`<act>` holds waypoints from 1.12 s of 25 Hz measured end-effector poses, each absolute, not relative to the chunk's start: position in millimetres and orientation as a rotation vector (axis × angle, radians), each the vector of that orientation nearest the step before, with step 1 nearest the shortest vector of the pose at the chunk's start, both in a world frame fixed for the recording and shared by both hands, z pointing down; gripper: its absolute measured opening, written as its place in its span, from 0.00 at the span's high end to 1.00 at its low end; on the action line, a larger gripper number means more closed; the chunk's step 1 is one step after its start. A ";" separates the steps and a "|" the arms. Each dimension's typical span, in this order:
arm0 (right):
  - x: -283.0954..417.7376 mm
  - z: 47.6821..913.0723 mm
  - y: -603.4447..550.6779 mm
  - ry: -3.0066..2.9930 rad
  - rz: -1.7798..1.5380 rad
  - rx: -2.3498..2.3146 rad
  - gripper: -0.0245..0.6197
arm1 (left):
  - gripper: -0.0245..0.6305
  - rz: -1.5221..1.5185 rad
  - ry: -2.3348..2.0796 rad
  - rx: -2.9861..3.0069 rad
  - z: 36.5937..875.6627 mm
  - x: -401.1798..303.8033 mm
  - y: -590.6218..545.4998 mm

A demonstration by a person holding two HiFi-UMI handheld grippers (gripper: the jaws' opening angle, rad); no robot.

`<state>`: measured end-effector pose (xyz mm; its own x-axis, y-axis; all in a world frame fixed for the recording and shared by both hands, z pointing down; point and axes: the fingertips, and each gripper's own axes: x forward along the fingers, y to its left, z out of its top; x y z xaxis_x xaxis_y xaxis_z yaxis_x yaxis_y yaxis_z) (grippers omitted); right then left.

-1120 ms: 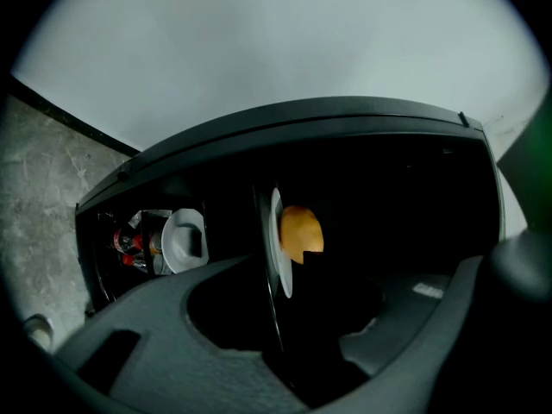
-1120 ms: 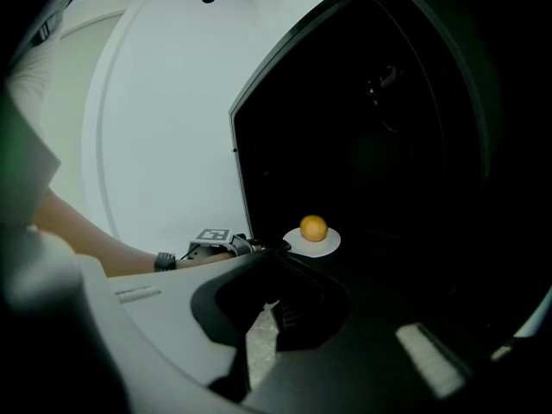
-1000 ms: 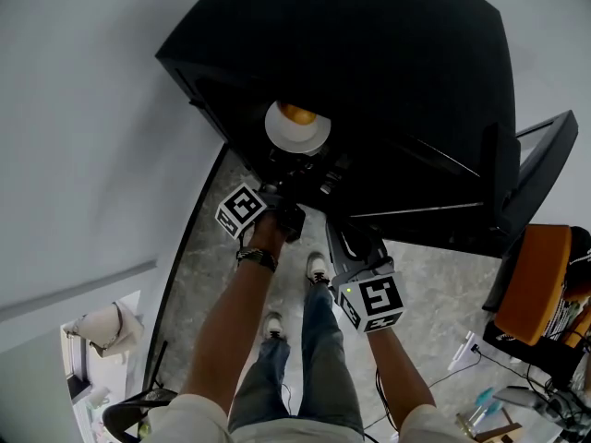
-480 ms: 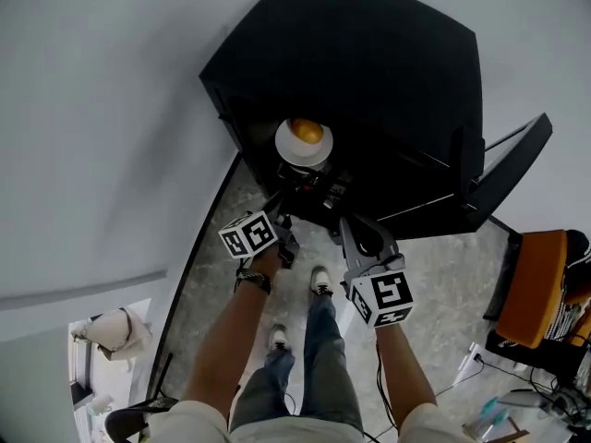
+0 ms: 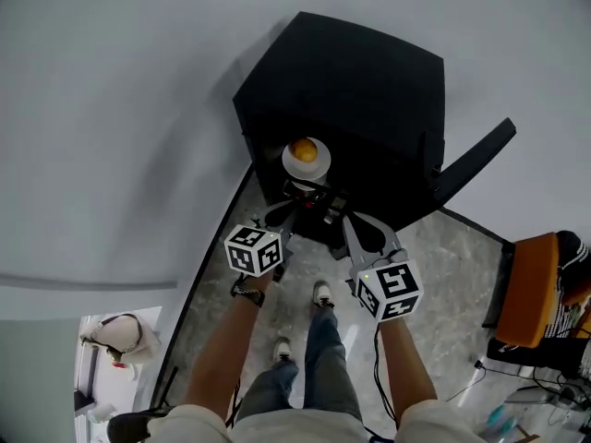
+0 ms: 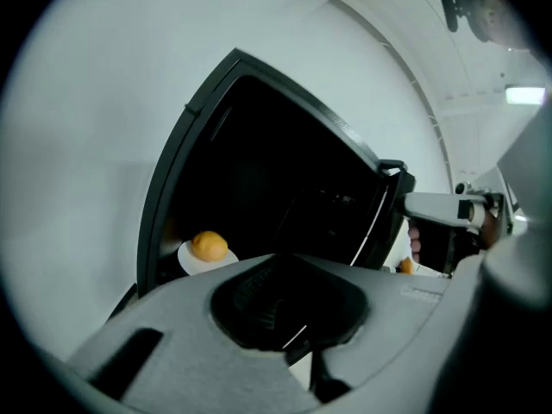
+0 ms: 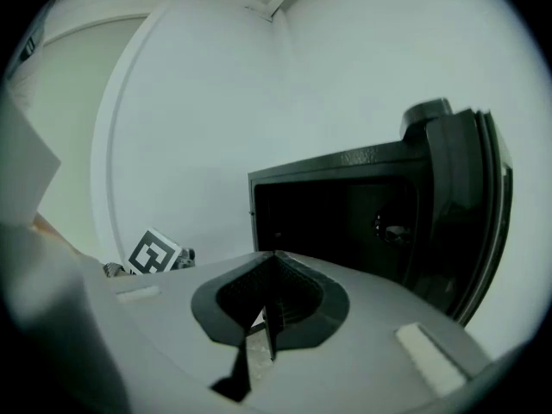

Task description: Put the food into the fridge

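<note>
Food is in neither set of tongs: the left tongs [image 6: 296, 341] are pinched together with nothing between them, and the right tongs [image 7: 263, 317] are closed and empty too. From the head view, left tongs [image 5: 282, 213] and right tongs [image 5: 351, 220] hang side by side just short of the fridge [image 5: 351, 90], both pointing at its open front, and there is clear air between their tips and the opening. Under them are the person's shoes [image 5: 319, 293] on a grey marbled floor [image 5: 443, 266]. Up ahead, the fridge door [image 5: 471, 160] stands swung wide to the right, so the whole mouth of the cabinet is open, its dark frame edge [image 6: 172, 179] running up the left side against a white wall [image 5: 111, 109]. Inside, at the front left of the opening, a white plate [image 5: 288, 162] sits with the orange food [image 5: 305, 149] resting on top of it; the left gripper view catches that same food [image 6: 209, 246] low in the left corner. An orange chair [image 5: 531, 293] stands well off to the right.
</note>
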<state>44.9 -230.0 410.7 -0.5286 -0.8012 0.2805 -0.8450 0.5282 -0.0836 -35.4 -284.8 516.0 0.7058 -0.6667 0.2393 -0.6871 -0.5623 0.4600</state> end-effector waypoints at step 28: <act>39.5 204.6 -52.5 -2.627 -0.087 1.457 0.95 | 0.96 0.037 -1.156 2.907 224.5 -63.7 -89.7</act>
<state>39.5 -52.5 204.6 -0.5229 -0.8476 0.0904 -0.8397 0.5304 0.1162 -63.7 -89.7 224.5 0.7265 -0.6866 0.0269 -0.6869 -0.7267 0.0034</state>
